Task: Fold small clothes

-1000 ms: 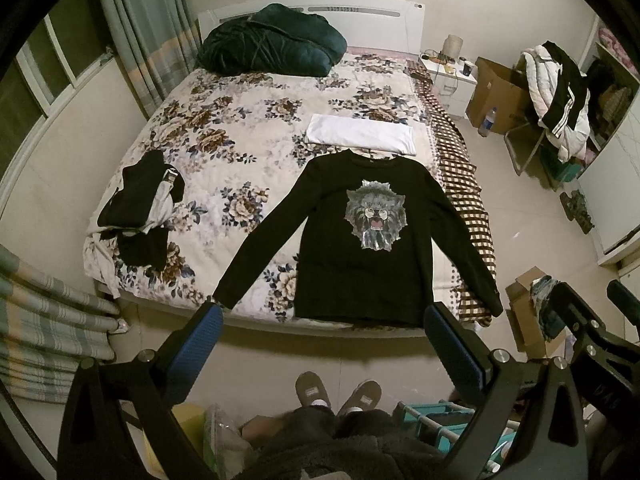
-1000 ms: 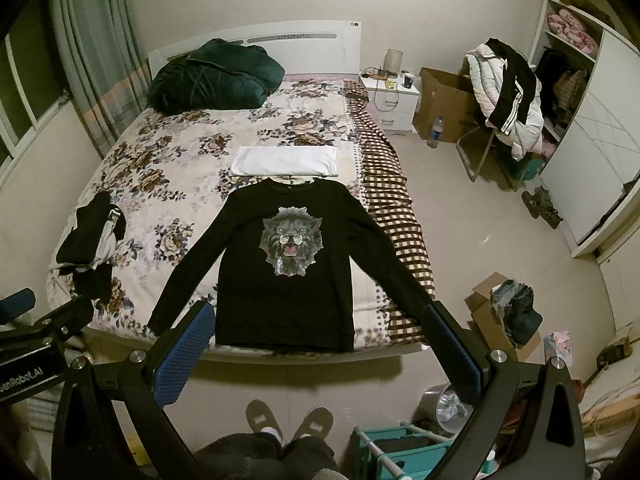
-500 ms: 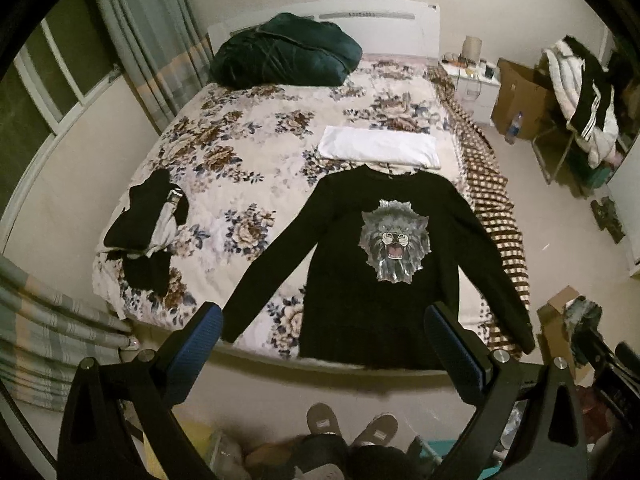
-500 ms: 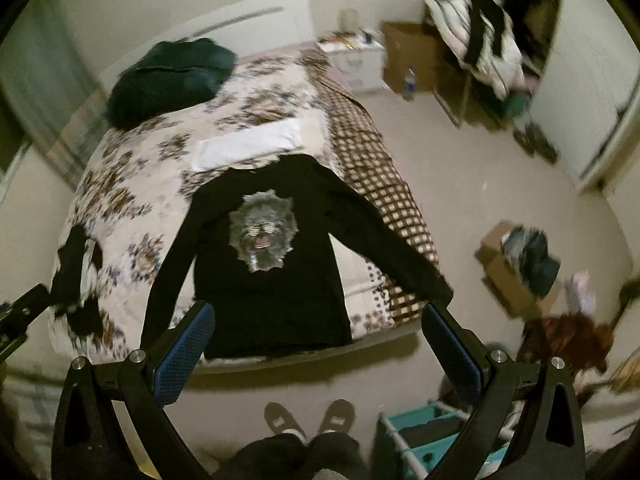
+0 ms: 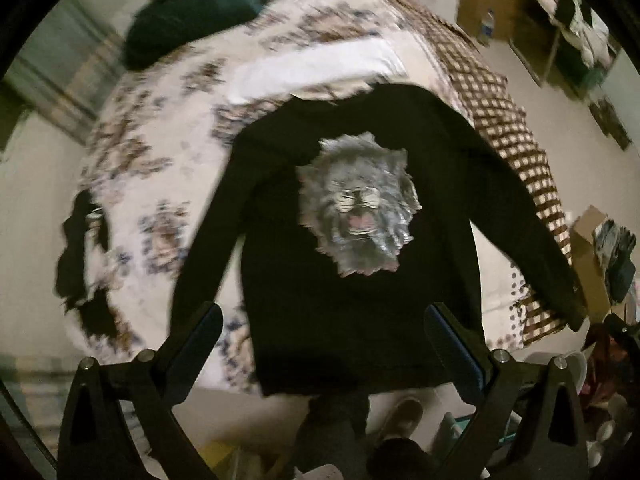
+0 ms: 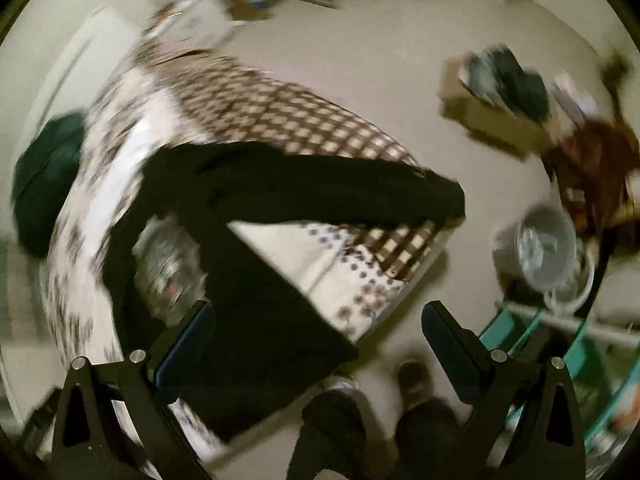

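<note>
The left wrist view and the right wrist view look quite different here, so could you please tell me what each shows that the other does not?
Only the left wrist view shows the whole black sweater with both sleeves, the folded white cloth beyond its collar, and the dark clothes pile. Only the right wrist view shows the grey bucket on the floor. Both show the bed, the green bundle, the sweater's sleeve over the checked edge, and open, empty jaws.

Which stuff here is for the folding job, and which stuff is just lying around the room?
For the job:
black lion shirt, spread flat on the bed
left claw, open and empty
right claw, open and empty

Just lying about:
folded white cloth
dark green bundle
black-and-white clothes heap
cardboard box
grey bucket
</note>
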`<state>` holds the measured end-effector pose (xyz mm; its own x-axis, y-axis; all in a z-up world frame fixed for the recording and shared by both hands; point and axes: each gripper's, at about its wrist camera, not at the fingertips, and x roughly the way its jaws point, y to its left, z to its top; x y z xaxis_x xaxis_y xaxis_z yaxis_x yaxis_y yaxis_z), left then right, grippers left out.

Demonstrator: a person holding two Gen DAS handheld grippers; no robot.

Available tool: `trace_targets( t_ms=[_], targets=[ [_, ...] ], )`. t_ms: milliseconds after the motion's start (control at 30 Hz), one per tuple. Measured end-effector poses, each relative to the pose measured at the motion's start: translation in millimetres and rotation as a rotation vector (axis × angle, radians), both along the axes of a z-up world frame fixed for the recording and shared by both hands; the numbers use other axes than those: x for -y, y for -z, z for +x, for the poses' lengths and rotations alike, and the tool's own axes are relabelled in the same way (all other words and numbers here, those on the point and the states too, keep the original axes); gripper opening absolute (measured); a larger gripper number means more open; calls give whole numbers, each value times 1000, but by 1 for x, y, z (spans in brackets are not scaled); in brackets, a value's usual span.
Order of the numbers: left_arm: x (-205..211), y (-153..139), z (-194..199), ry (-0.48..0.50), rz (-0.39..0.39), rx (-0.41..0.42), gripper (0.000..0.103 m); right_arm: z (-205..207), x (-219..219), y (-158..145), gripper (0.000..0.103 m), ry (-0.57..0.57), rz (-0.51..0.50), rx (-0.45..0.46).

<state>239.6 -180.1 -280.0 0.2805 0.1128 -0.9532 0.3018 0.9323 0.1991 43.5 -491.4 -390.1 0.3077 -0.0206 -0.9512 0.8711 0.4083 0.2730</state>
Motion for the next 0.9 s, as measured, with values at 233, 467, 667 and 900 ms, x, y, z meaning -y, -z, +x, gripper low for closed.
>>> trace_targets(
  t_ms=[233,467,667,900],
  targets=[
    [31,120,46,50,28,-85,103,-17,48,155,103,359,118,35],
    [46,200,68,57,86,-117,103,-32,81,276,103,699,247,250],
    [47,215,83,2,90,-110,103,-13,109,289,62,765,127,298],
    [27,197,92,-86,61,-99,103,40,134,202,8,551,-48,245]
  ],
)
